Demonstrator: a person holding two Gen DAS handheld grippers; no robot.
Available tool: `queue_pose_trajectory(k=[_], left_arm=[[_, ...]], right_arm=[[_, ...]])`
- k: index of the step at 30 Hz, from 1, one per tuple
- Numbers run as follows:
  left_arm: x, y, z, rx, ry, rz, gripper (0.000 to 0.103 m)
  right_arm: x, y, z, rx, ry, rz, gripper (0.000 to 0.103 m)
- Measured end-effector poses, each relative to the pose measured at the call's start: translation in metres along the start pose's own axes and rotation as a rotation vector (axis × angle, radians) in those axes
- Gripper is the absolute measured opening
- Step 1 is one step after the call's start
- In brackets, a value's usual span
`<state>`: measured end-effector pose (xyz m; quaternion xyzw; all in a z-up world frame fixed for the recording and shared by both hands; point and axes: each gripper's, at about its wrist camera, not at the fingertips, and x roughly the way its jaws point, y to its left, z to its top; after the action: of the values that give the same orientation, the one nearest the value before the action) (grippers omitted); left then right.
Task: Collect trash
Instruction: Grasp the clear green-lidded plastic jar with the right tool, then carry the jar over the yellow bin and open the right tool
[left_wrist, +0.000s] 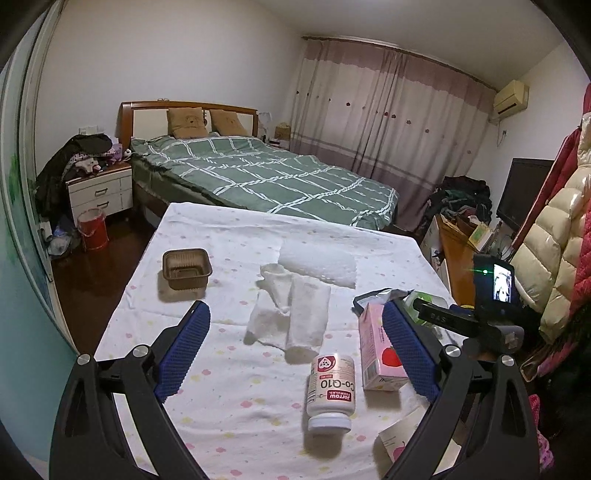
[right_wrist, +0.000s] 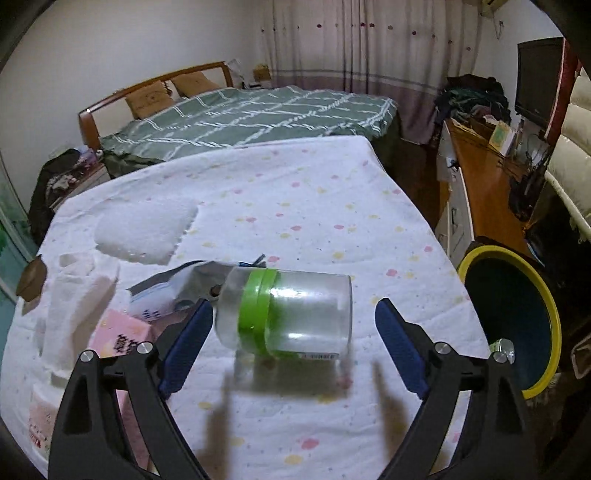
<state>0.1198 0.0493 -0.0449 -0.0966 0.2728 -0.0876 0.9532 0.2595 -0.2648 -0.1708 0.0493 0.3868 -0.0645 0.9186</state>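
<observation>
Trash lies spread over the table (left_wrist: 229, 417), which has a white cloth with small coloured spots, probably so that each piece can be picked up alone. The left gripper (left_wrist: 295, 354) hangs above the near part with its fingers wide and nothing between them; just ahead lies a white bottle (left_wrist: 331, 391) on its side, with "Co-Q10" and "Jarrow Formulas" readable. Beside it, to the right, is a pink carton (left_wrist: 376, 354) with a strawberry picture — its writing I cannot read. The right gripper (right_wrist: 291, 343) also stands wide; a clear jar (right_wrist: 291, 314) with a green band lies on the cloth between its fingers, not pressed. To the right waits a yellow-rimmed bin (right_wrist: 554, 314) — I judge the trash goes there.
</observation>
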Motion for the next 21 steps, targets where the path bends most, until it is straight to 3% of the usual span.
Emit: queue_pose_trajectory(k=[9,13,21], left_arm=[[0.013,0.001,-0.002,-0.006,0.029,-0.020,0.093],[0.016,-0.004,-0.002,-0.001,0.035,-0.025,0.093],[0.021,-0.010,-0.003,0.019,0.046,-0.025,0.093]], right_arm=[[0.017,0.000,-0.003,0.006,0.030,-0.023,0.083],[0.018,0.001,-0.003,0.005,0.028,-0.011,0.068],[0.008,-0.007,-0.004,0.026,0.006,0.005,0.068]])
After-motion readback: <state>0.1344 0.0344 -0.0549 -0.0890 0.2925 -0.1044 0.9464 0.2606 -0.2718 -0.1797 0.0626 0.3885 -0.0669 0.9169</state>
